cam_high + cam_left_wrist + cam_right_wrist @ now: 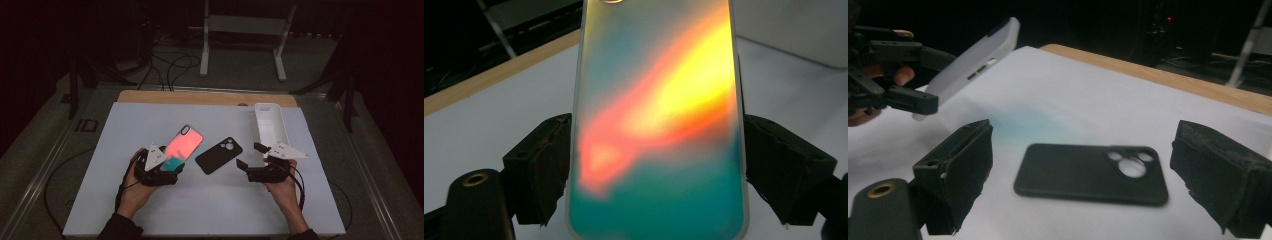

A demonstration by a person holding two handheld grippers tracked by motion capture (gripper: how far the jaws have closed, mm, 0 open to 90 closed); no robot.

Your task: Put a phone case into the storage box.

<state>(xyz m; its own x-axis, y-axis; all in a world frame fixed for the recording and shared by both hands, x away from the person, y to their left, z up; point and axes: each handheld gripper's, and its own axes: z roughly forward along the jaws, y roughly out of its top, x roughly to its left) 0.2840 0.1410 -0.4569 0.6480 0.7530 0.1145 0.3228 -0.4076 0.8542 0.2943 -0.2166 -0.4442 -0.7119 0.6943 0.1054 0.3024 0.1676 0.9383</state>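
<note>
A phone case with a pink, orange and teal back [181, 145] is lifted off the white sheet, tilted up toward the far right. My left gripper [167, 167] is shut on its near end; in the left gripper view the case [659, 125] fills the gap between both pads [541, 165]. A black phone case [219, 154] lies flat on the sheet, camera holes up. My right gripper [249, 156] stands open just right of it, and the black case [1091, 173] lies ahead between the wide jaws, untouched. The lifted case [973, 60] shows at the upper left there.
A white rectangular tray [270, 122] stands on the sheet [200, 205] at the back right, close behind my right gripper. A wooden table edge [200, 97] runs along the back. A white stand's legs [240, 40] and cables sit on the floor beyond.
</note>
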